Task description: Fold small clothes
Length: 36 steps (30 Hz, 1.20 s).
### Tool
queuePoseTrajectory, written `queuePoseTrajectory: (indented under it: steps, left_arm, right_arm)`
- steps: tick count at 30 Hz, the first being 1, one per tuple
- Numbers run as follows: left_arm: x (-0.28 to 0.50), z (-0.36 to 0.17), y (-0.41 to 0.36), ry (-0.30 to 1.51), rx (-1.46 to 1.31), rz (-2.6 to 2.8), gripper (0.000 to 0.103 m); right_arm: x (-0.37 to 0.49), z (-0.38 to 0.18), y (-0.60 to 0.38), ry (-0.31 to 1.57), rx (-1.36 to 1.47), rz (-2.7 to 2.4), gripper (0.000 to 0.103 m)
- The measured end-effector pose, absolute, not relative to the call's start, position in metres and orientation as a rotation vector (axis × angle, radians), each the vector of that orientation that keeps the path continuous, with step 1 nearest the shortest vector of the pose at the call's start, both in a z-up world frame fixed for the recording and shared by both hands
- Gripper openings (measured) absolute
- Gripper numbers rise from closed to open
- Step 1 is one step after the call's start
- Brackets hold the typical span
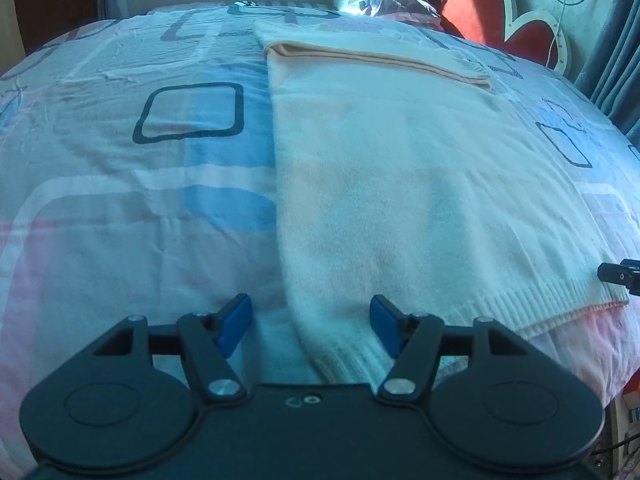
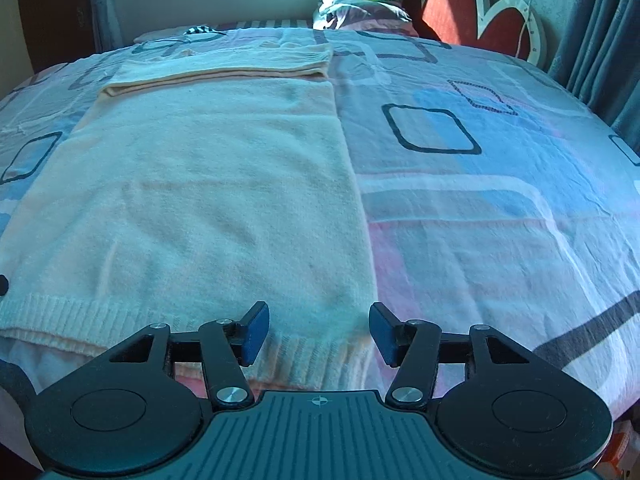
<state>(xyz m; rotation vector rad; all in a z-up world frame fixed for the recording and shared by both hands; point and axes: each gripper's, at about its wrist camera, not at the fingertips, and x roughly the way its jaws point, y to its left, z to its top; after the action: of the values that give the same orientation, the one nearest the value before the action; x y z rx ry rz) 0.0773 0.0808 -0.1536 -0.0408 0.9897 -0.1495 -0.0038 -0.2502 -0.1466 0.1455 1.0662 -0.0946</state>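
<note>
The bed [image 1: 120, 184] fills both views under a patterned sheet, with a red headboard [image 2: 472, 12] at one o'clock and a pillow [image 2: 360, 8] at twelve. The sweater [image 1: 400, 184] lies flat on the sheet, running lengthwise from six toward twelve. Its sides look already folded in, making a long strip, and a sleeve [image 1: 372, 60] lies across the far end. The ribbed hem [image 2: 80, 312] is at the near end, by the bed's edge.

The left gripper [image 1: 311, 326] sits over the hem's left corner with its fingers apart and nothing between the pads. The sweater's left edge runs up between them from six o'clock. The right gripper [image 2: 319, 332] sits over the hem's right corner, fingers likewise apart and empty, the right edge passing up between them. In the left view its tip shows at three o'clock.

The step in hand looks like taking both hem corners to fold the near end toward twelve. To do it well, each pad pair should bite all layers at the ribbing, not only the top one. Both corners should be taken evenly, so the hem stays straight. Lift just enough to clear the sheet, since the knit will sag and could drag the folded sides open. Lay the hem square on the far end, sides aligned.
</note>
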Motion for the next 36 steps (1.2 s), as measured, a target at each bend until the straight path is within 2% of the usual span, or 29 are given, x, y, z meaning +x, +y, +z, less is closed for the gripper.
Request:
queuePoseTrajectory:
  steps: [2,5,10,11,12,13,15,18,28,36]
  left_arm:
    - [0.074,-0.154,0.082,0.996,-0.063,-0.164,0.062]
    - [0.071,-0.154,0.082,1.006,-0.092,-0.176,0.055]
    - [0.072,-0.155,0.081,1.022,-0.112,-0.209,0.035]
    - [0.073,-0.154,0.080,1.024,-0.115,-0.217,0.030]
    - [0.076,-0.154,0.080,1.029,-0.129,-0.228,0.016]
    - [0.079,-0.154,0.080,1.034,-0.144,-0.238,0.010]
    - [0.083,-0.154,0.078,1.033,-0.150,-0.247,0.006]
    - [0.089,-0.152,0.078,1.020,-0.175,-0.253,0.005]
    - [0.120,-0.114,0.071,0.860,-0.178,-0.267,0.004]
    - [0.180,-0.090,0.073,0.737,-0.222,-0.208,0.004]
  right_arm:
    - [-0.009,-0.148,-0.256,1.075,0.169,-0.106,0.055]
    - [-0.012,-0.150,-0.260,1.088,0.206,-0.098,0.055]
    - [-0.011,-0.153,-0.259,1.095,0.251,-0.068,0.053]
    - [-0.010,-0.153,-0.259,1.095,0.263,-0.059,0.044]
    - [-0.009,-0.153,-0.259,1.096,0.272,-0.050,0.037]
    - [-0.008,-0.152,-0.258,1.098,0.276,-0.039,0.033]
    - [-0.003,-0.151,-0.256,1.110,0.288,-0.012,0.017]
    - [0.003,-0.146,-0.256,1.102,0.291,0.013,0.012]
    - [0.049,-0.112,-0.266,0.969,0.285,0.041,0.011]
    - [0.118,-0.091,-0.278,0.847,0.264,0.055,0.011]
